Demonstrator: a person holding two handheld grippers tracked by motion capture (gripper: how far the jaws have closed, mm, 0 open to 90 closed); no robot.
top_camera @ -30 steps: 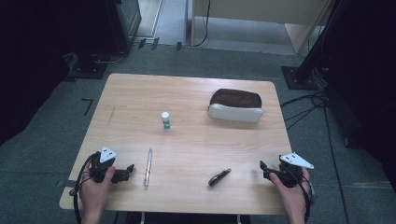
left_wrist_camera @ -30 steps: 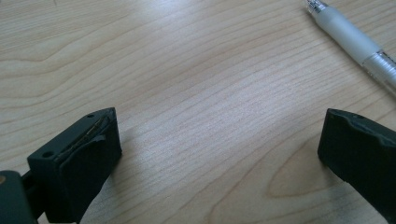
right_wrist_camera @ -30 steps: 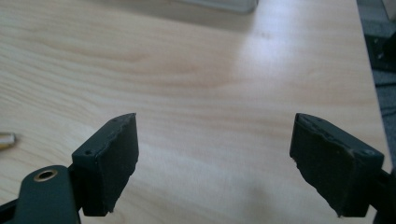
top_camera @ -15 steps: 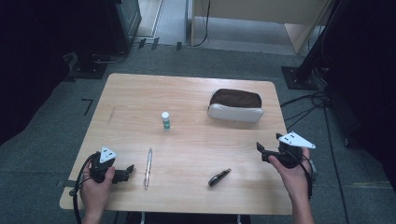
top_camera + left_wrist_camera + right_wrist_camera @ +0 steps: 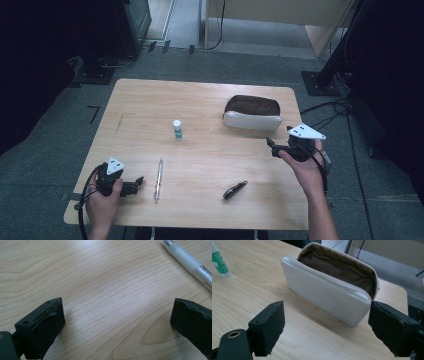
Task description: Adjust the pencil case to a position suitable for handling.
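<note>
High view: right gripper raised over the right side of the desk, jaws pointing toward the pouch, just short of its near right end and not touching it. Pouch lying on its side at the far right of the desk, white shell toward the person, brown lined mouth open to the far side. Left gripper low at the near left corner, resting by the desk edge, with the pen just beside its tips. Small white bottle with a green label upright near the middle, well apart from both grippers; dark folded object near the front edge between the two hands.

Right gripper view: jaws spread wide and empty, pouch ahead between their line of sight, nearer the right jaw, with bare wood in the gap before it. Bottle at the far left.

Left gripper view: jaws wide apart with nothing held, only wood grain between them; pen slanting past the upper right, beyond the right jaw and clear of it.
</note>
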